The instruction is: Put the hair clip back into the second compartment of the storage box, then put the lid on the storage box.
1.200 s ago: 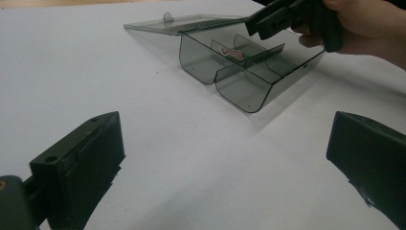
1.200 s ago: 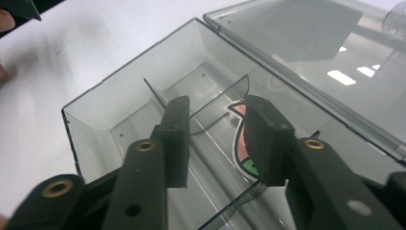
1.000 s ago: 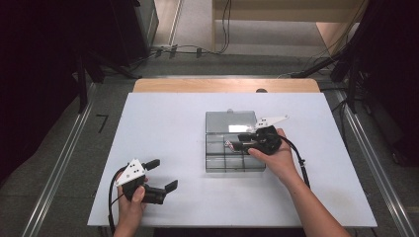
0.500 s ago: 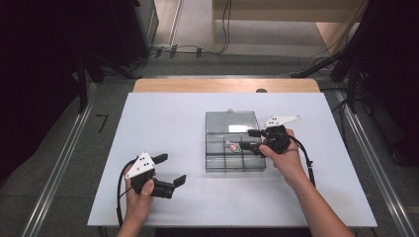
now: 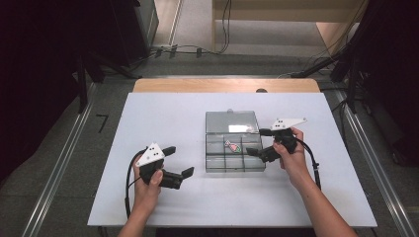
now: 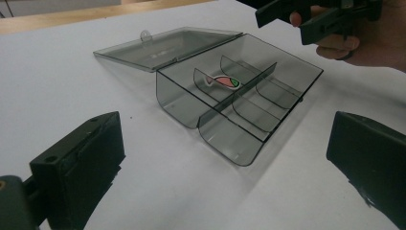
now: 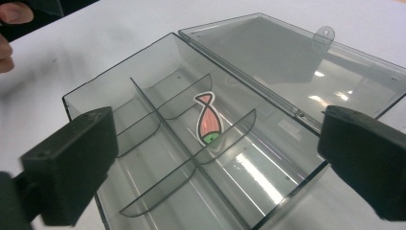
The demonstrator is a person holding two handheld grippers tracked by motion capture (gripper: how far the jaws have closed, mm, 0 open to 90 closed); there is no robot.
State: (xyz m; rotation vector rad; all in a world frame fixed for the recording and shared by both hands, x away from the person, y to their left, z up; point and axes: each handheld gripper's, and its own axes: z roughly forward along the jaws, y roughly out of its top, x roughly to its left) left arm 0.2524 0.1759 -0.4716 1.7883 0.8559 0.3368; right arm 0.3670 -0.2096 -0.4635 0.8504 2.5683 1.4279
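Open divided box on the white desk, a gripper on either side.

The smoky clear box (image 5: 232,148) sits right of the desk's (image 5: 163,113) centre, lid (image 7: 287,57) flat toward the far edge. The gripper views show a fish sticker (image 7: 208,122) in a middle compartment. Left gripper (image 5: 176,162) near the front-left, fingers spread; right gripper (image 5: 260,141) at the box's right wall, fingers apart, empty. Grey floor, cables behind.
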